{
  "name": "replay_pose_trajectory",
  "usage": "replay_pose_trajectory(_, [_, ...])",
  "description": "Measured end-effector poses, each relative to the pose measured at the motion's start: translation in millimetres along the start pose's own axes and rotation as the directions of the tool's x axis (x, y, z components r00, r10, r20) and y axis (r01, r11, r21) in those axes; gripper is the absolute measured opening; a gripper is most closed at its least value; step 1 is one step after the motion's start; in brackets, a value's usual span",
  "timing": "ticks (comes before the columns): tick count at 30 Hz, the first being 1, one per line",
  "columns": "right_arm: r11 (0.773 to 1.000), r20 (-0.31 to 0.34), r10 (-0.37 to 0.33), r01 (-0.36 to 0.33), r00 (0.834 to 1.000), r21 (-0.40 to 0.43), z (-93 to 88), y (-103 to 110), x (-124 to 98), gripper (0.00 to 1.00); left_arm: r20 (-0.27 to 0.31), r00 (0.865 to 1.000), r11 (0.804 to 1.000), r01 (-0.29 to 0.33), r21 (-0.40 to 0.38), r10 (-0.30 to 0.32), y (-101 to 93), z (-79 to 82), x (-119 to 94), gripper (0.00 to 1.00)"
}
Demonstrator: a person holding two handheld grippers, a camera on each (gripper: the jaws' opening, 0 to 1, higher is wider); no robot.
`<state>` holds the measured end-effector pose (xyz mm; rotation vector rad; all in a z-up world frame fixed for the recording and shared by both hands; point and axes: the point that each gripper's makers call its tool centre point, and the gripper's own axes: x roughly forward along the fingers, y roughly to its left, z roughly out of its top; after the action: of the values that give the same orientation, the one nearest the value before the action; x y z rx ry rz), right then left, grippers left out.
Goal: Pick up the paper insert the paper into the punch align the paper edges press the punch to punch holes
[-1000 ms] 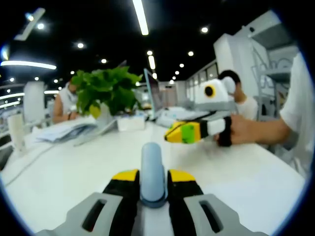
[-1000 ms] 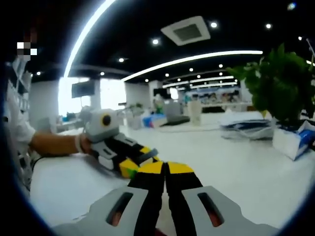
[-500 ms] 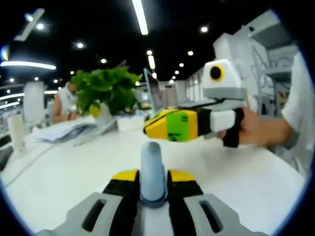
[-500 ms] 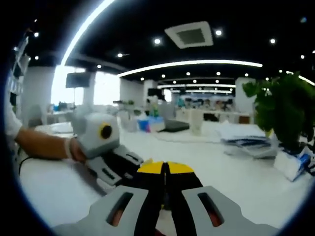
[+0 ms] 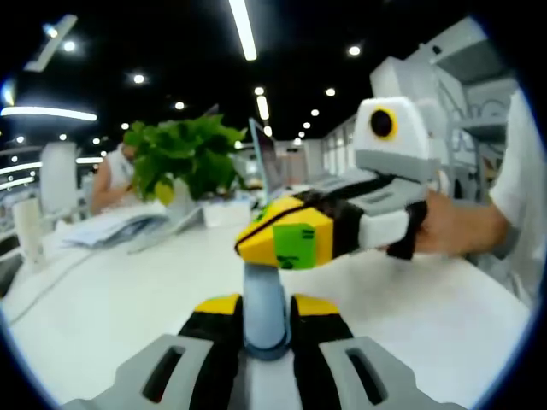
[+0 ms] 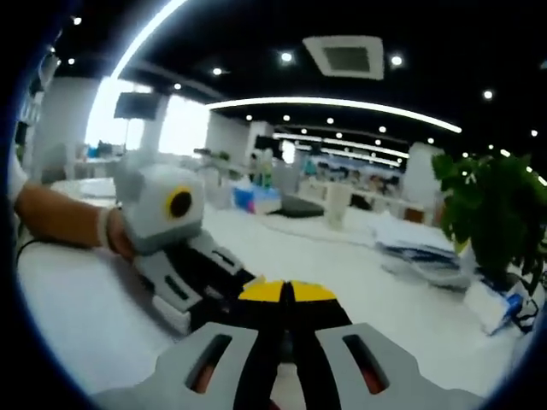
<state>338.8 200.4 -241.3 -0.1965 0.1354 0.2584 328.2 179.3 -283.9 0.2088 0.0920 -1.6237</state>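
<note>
Left gripper view: stack of papers [image 5: 111, 226] at the far left edge of the counter [image 5: 102, 299], a seated person [image 5: 111, 175] behind it. Potted plant [image 5: 184, 162] just right of the papers, near the far edge. An open laptop [image 5: 267, 162] stands past the plant.

Left claw [image 5: 267, 309] at the bottom: yellow-tipped jaws clenched on a grey-blue lever [image 5: 264, 303] that stands upright between them. Looks like the punch handle, but the punch body is hidden, so can't confirm. No sheet visible at the jaws.

Right claw [image 5: 282, 239] comes in from the right, held in a hand [image 5: 444, 229]. Its yellow-green tip sits just above the lever top; contact or gap — can't tell. Jaws look pressed together.

Right gripper view: a hand [image 6: 115, 239] at the left holds the left claw [image 6: 224, 299], which angles down to the counter [image 6: 77, 316], its tip hidden behind this view's own jaws. Right claw [image 6: 286, 299] at the bottom centre: yellow tips meet, nothing seen between them. Far right: papers [image 6: 423, 252] and plant [image 6: 496, 213] near the counter's far edge, a blue-and-white packet [image 6: 500, 312] at the plant's base.
</note>
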Motion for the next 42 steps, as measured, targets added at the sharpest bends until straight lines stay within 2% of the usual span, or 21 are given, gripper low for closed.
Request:
replay_pose_trajectory(4, [0.997, -0.015, 0.004, -0.003, 1.000, 0.072, -1.0, -2.0, -0.9, 0.03, -0.001, 1.000, 1.000, 0.000, 0.001, 0.000, 0.0, -0.1, 0.0, 0.24])
replay_pose_trajectory(9, [0.995, -0.034, 0.000, 0.004, 0.999, 0.100, -2.5, -2.4, -0.8, 0.03, -0.002, 1.000, 1.000, 0.000, 0.002, 0.000, 0.4, -0.2, 0.0, 0.24])
replay_pose_trajectory(12, [0.994, -0.055, -0.019, 0.024, 0.998, 0.102, -9.8, -5.6, -1.5, 0.03, -0.003, 1.000, 1.000, 0.000, 0.003, 0.000, 0.5, -0.1, 0.1, 0.24])
replay_pose_trajectory(14, [0.990, -0.049, -0.013, 0.020, 0.999, 0.140, -8.5, -6.3, -3.2, 0.03, -0.003, 1.000, 1.000, 0.001, 0.002, -0.001, 0.4, -0.1, 0.2, 0.24])
replay_pose_trajectory(27, [0.983, -0.045, -0.025, 0.033, 0.999, 0.182, -12.5, -5.1, -8.2, 0.02, -0.005, 1.000, 1.000, 0.001, 0.006, -0.001, -0.9, -0.7, 0.1, 0.24])
replay_pose_trajectory(30, [0.981, -0.074, -0.035, 0.048, 0.997, 0.186, -24.4, -7.7, -7.5, 0.02, -0.005, 1.000, 1.000, 0.000, 0.006, 0.000, -1.1, -0.7, 0.0, 0.24])
replay_pose_trajectory(32, [0.960, -0.080, -0.026, 0.047, 0.996, 0.274, -39.0, -8.1, -6.9, 0.02, -0.007, 1.000, 1.000, 0.001, 0.007, -0.001, -1.4, -1.3, 0.1, 0.24])
replay_pose_trajectory(33, [0.950, -0.058, -0.018, 0.035, 0.998, 0.309, -38.4, -9.5, -8.1, 0.02, -0.007, 1.000, 1.000, 0.001, 0.009, -0.001, -1.7, -1.3, 0.2, 0.24])
replay_pose_trajectory(36, [0.951, -0.064, -0.012, 0.031, 0.998, 0.308, -38.1, -9.2, -7.2, 0.02, -0.008, 1.000, 1.000, 0.001, 0.008, -0.001, -1.6, -2.0, 0.3, 0.24])
replay_pose_trajectory(38, [0.937, -0.049, 0.004, 0.013, 0.999, 0.350, -39.8, -9.5, -7.2, 0.02, -0.008, 1.000, 1.000, 0.001, 0.009, -0.001, -2.1, -2.2, 0.4, 0.24])
replay_pose_trajectory(42, [0.935, -0.044, 0.014, 0.003, 0.999, 0.354, -40.0, -9.0, -6.6, 0.02, -0.006, 1.000, 1.000, 0.001, 0.007, -0.001, -2.4, -2.2, 0.2, 0.24])
